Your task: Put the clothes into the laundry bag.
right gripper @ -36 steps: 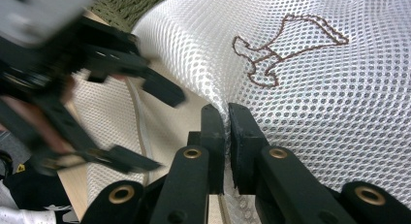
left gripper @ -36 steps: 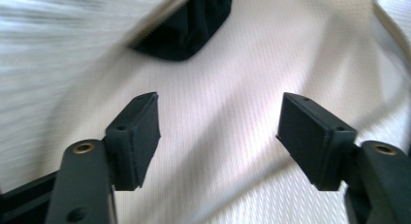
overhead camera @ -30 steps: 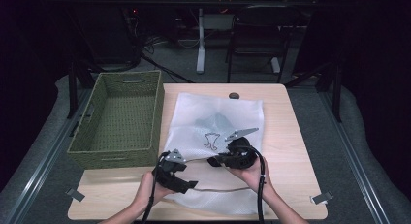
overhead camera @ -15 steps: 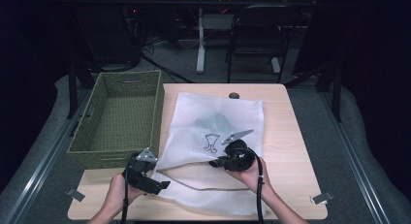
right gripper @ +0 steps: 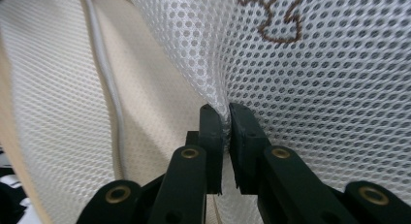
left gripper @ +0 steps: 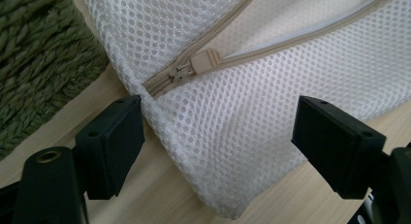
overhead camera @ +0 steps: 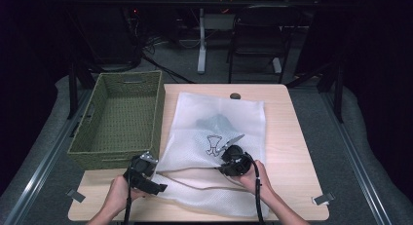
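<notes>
While the white mesh laundry bag [overhead camera: 214, 137] is lying flat on the wooden table [overhead camera: 292, 152], just right of the green woven basket [overhead camera: 119, 120], the right gripper [right gripper: 226, 110] is pinching a fold of the bag's top layer, jaws clamped tight on the mesh. The left gripper [left gripper: 218, 136] is sitting at the bag's near-left corner, jaws spread wide and just been narrowing slightly, gripping nothing; the corner is lying between them. The zipper pull [left gripper: 206, 59] is sitting just beyond that corner.
</notes>
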Motion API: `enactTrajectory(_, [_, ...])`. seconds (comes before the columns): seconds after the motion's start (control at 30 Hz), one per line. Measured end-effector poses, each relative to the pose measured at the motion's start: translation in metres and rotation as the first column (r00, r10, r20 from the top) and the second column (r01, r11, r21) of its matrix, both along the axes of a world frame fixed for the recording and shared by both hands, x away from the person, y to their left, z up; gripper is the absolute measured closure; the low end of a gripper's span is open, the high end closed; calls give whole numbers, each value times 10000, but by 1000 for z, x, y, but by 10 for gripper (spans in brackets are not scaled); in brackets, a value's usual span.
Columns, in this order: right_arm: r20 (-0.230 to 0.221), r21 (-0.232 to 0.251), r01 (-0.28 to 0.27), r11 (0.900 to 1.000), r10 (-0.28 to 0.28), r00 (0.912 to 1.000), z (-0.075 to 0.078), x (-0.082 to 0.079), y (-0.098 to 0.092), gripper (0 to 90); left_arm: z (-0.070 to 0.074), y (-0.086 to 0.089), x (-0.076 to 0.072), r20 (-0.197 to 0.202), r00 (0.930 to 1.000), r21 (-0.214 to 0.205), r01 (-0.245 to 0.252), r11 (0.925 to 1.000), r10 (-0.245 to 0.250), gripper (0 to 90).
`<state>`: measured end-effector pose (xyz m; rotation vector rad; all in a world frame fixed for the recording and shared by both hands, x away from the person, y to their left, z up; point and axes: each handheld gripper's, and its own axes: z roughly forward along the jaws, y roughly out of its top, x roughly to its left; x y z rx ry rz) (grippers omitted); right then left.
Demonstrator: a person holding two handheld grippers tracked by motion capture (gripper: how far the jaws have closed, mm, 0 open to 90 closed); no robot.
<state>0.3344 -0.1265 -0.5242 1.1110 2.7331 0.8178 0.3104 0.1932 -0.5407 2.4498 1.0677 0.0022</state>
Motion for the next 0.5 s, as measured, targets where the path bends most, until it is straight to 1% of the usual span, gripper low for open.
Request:
enactTrajectory(0.1, [-30,-485,-11,9988,10,10000,-8,2,1,855,-1,0,1,-168,9999,-147,-15,9999,13,208])
enactTrajectory(0.2, [54,-991,36,9951,-31,10000,-16,7,1,858,-3,-1,1,-311,9995,-166,27,9999,-32,231])
enactTrajectory(0.23, [103,-1122,86,9937,-75,9999,-18,9,0,858,-4,-1,1,-297,9995,-128,59,9999,-63,247])
enactTrajectory(0.33, [157,-1230,204,9922,-186,9997,-21,12,-2,857,-7,-4,-1,-473,9988,-96,88,9999,-92,269])
enactTrajectory(0.4, [176,-1237,287,9919,-267,9995,-22,14,-2,856,-8,-5,-2,-497,9987,-69,121,9999,-125,281])
enactTrajectory(0.5, [201,-1286,204,9915,-180,9996,-23,15,-2,852,-9,-6,-3,-555,9983,-90,146,9999,-151,294])
